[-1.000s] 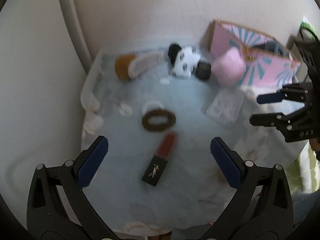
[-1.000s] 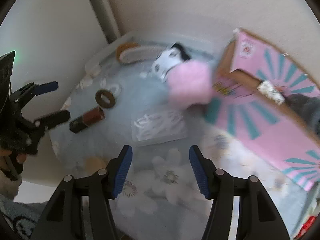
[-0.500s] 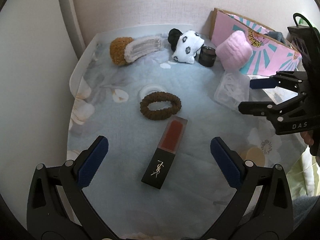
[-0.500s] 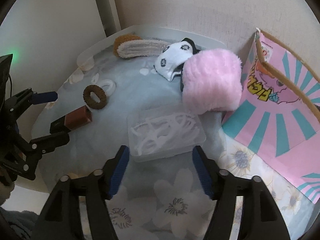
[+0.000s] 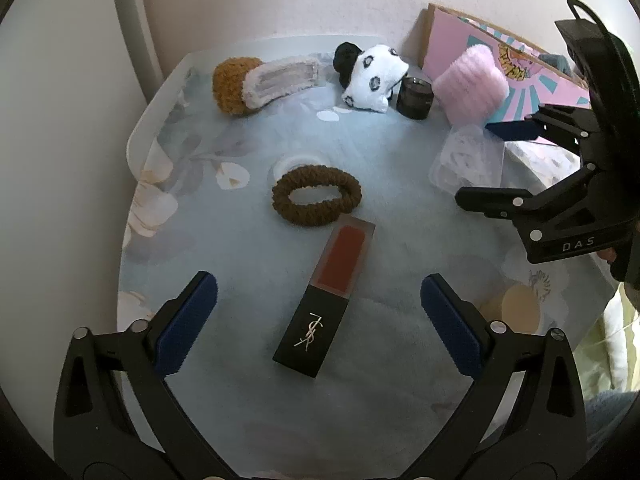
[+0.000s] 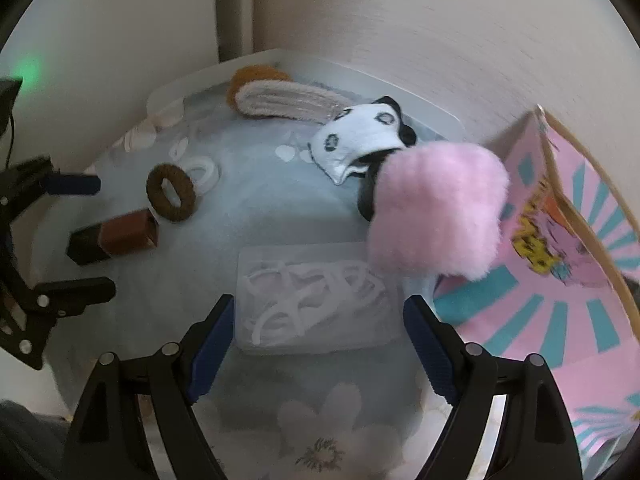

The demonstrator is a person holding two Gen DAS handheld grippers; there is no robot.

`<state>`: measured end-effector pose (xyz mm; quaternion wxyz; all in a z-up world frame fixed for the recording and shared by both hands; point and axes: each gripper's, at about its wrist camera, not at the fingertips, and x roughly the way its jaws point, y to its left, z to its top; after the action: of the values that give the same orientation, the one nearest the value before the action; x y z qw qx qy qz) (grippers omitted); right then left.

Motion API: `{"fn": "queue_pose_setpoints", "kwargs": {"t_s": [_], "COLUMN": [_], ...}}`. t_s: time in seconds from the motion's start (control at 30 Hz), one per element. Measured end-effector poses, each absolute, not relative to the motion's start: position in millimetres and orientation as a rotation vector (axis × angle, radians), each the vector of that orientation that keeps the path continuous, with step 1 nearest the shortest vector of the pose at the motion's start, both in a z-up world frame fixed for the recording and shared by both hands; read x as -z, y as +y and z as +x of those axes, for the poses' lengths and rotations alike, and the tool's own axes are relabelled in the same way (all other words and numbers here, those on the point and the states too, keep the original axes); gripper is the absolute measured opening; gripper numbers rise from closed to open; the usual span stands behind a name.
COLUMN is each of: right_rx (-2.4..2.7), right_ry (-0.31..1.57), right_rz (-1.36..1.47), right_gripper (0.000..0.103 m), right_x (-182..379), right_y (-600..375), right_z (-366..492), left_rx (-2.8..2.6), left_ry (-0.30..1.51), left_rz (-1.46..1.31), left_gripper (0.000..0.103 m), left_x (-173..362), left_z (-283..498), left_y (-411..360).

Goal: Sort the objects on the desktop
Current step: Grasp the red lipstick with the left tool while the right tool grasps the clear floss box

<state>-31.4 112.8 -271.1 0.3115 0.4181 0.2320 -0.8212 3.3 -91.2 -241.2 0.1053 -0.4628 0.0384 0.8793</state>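
Note:
A black lipstick point(image 5: 308, 332) with a red-brown clear end lies on the blue floral cloth point(image 5: 224, 248). My left gripper point(image 5: 319, 281) hovers over it, open wide, with one pad on either side and neither touching. In the right wrist view the lipstick point(image 6: 120, 236) sits by the left gripper point(image 6: 104, 236). A clear plastic box point(image 6: 312, 296) of white loops lies just ahead of my right gripper point(image 6: 319, 308). Its jaws are opening, and the pads stand apart from the box's near corners. The right gripper point(image 5: 476, 164) also shows at the right of the left wrist view.
A brown scrunchie point(image 5: 316, 196) lies beyond the lipstick. At the back are a brown-and-white fluffy clip point(image 5: 260, 82), a panda plush point(image 5: 372, 74), a dark jar point(image 5: 416, 98) and a pink fluffy piece point(image 6: 436, 212). A pink-and-teal box point(image 6: 560, 280) stands at the right, against the wall.
The right gripper's jaws have spread wider and it has come down closer to the clear box. The left gripper has sunk a little toward the lipstick.

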Motion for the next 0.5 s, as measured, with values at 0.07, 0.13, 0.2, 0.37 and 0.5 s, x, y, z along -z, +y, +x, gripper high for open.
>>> {"fn": "queue_pose_setpoints", "kwargs": {"t_s": [0.07, 0.13, 0.2, 0.37, 0.5], "right_rx": [2.158, 2.158, 2.163, 2.168, 2.160], "right_ry": [0.616, 0.620, 0.593, 0.600, 0.588], "right_rz": [1.081, 1.074, 1.072, 1.043, 1.034], "right_gripper": [0.081, 0.081, 0.081, 0.076, 0.076], "right_x": [272, 274, 272, 268, 266], "right_y": [112, 111, 112, 111, 109], "right_z": [-31, -32, -32, -30, -27], "left_rx": [-2.582, -2.578, -2.589, -2.597, -2.598], "left_ry": [0.106, 0.103, 0.122, 0.125, 0.148], "left_rz": [-1.378, -1.386, -1.370, -1.360, -1.352], "left_gripper": [0.088, 0.074, 0.060, 0.030, 0.025], "left_x": [244, 246, 244, 240, 235], "left_z": [3, 3, 4, 3, 4], "left_y": [-91, -91, -91, -94, -91]}}
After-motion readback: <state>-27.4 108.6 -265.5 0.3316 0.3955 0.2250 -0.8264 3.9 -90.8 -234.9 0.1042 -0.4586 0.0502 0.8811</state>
